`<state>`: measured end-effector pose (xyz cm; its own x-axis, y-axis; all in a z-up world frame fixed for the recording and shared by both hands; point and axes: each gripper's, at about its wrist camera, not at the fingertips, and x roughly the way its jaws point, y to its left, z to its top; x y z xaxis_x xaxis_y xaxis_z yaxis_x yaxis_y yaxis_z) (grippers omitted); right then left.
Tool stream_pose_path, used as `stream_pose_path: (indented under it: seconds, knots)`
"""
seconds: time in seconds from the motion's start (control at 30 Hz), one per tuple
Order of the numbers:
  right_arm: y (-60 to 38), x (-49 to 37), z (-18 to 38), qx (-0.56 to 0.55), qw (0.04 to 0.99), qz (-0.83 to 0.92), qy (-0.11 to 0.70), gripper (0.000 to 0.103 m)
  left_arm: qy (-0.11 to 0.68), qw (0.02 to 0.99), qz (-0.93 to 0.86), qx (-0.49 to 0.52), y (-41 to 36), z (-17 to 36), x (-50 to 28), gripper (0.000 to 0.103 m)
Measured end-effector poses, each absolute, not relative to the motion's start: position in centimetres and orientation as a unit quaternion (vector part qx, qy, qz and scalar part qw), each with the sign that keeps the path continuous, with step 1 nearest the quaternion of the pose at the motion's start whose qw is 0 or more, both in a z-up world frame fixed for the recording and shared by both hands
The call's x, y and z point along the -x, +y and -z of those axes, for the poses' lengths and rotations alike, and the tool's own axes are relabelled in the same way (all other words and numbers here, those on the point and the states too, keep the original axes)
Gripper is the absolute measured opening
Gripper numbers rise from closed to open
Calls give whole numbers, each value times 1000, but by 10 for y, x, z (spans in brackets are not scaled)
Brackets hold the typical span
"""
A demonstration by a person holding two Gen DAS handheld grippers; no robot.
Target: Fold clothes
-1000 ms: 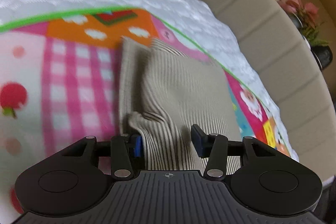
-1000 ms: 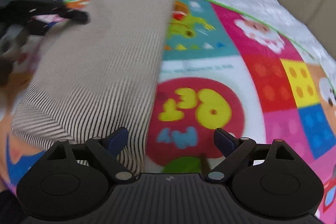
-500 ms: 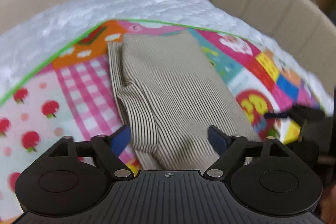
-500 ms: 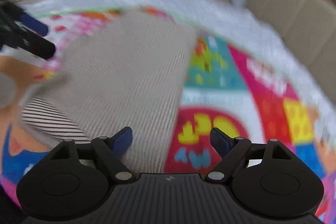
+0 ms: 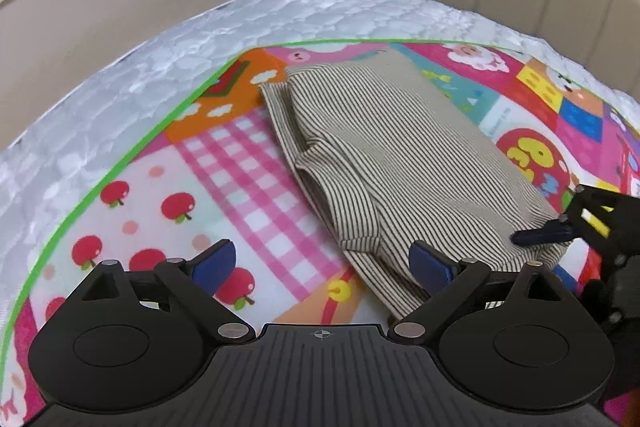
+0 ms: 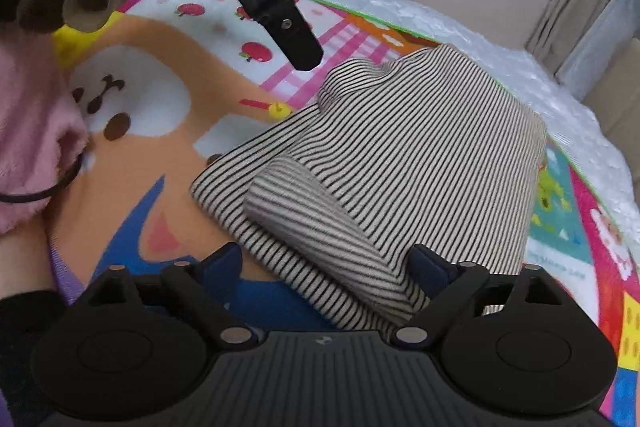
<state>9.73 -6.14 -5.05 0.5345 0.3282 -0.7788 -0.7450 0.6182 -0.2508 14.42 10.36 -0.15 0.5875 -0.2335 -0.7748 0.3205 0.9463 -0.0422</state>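
1. Striped garment (image 5: pixel 400 155) from my left wrist view: it lies partly folded on the colourful play mat (image 5: pixel 224 163), which sits on a white quilted bed cover (image 5: pixel 280 15). A sleeve flap (image 5: pixel 344 203) is folded over the body. My left gripper (image 5: pixel 324 263) is spread wide and empty, hovering above the mat with its right finger over the near hem. My right gripper (image 5: pixel 544 237) shows at the right edge, one fingertip at the near right corner of the cloth; whether it touches I cannot tell.

2. Right wrist view: the garment (image 6: pixel 420 155) is a stacked rectangle with a rolled fold (image 6: pixel 320 227) running toward the camera. My right gripper (image 6: pixel 326 263) is released too, fingers straddling that near fold, nothing pinched. The left gripper's finger (image 6: pixel 280 15) hangs above the far side, apart from the cloth.

3. Step, my judgement: between folds, both tools let go, lining up the next grasp. Next move calls for closing both on the near hem corners, catching all layers, then carrying them over toward the far edge evenly.
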Motion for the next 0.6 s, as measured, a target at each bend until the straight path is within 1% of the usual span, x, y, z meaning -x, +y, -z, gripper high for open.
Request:
stream_pose_path:
  seconds: [0.03,0.07,0.13,0.23,0.3,0.4,0.6]
  knots:
    - [-63,-102,47,283,829,-320,360,71,427,889,157,-46,105,2,-145,98]
    - [-65,-106,43,273,833,-316,363,69,427,889,159,-42,106,2,-145,98]
    - [-79,-122,31,210,841,-313,387,54,426,890,161,-37,108,3,-145,98]
    - [-100,-148,12,112,849,-301,419,43,424,890,167,-29,111,4,-145,98]
    - [-114,-165,6,53,851,-285,438,41,421,885,199,-25,112,2,-140,99]
    - [-120,-169,11,20,847,-280,452,40,417,872,255,-29,106,2,-131,101]
    - [-116,-162,16,49,846,-288,446,41,413,856,281,-132,64,24,-126,102]
